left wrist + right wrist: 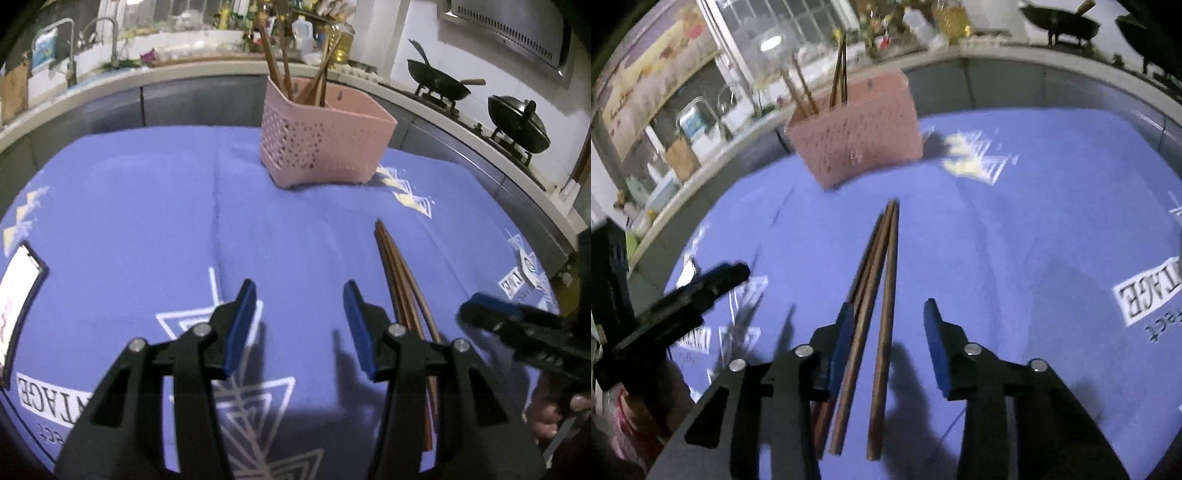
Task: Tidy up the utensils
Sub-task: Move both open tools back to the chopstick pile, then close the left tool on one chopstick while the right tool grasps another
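Observation:
A pink perforated utensil basket (321,144) stands at the far side of the blue cloth and holds several brown chopsticks (280,70). It also shows in the right wrist view (857,136). Loose brown chopsticks (400,291) lie on the cloth to the right of my left gripper (299,301), which is open and empty. My right gripper (888,321) is open and hangs just above these chopsticks (882,295), which lie between its fingers. The right gripper also shows in the left wrist view (517,332), and the left gripper in the right wrist view (687,291).
The blue printed tablecloth (147,221) covers the table. A phone or tablet (14,302) lies at its left edge. Behind are a kitchen counter with a sink (92,59) and two black woks (439,81) on a stove.

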Action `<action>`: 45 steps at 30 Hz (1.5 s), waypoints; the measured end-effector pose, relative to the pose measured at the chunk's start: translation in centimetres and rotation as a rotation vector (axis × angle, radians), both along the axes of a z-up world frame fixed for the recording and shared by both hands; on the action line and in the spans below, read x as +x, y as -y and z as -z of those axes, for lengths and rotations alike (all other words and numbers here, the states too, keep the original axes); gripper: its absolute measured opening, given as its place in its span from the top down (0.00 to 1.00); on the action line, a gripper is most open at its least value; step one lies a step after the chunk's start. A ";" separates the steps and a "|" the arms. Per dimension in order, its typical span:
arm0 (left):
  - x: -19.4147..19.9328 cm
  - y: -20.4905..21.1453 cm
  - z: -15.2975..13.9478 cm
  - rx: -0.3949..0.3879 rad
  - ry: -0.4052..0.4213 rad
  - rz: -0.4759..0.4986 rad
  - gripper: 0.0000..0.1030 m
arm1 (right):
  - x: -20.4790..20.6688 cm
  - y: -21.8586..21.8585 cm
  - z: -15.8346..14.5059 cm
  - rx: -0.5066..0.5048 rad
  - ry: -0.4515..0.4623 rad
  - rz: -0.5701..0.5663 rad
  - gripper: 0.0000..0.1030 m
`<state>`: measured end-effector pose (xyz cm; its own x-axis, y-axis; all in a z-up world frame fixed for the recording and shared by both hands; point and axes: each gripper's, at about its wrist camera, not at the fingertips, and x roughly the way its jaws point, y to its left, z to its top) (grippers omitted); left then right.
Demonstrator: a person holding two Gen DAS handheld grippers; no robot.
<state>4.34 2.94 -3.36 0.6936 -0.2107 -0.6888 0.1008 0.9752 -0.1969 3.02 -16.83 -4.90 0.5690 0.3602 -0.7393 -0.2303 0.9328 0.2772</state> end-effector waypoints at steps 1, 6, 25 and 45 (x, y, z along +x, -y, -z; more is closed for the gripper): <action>0.0 -0.1 0.2 -0.021 -0.015 0.013 0.54 | -0.1 -0.1 0.4 -0.008 -0.018 -0.009 0.65; 0.6 0.3 1.2 -0.103 -0.090 0.067 0.54 | -0.9 -1.3 1.2 -0.099 -0.035 -0.077 0.71; 0.3 9.0 3.5 0.159 -0.146 0.218 0.54 | -0.7 0.5 2.2 -0.121 -0.024 -0.042 0.81; 1.0 7.9 3.7 0.217 -0.135 0.170 0.94 | -1.5 1.3 2.3 -0.146 0.012 -0.039 0.93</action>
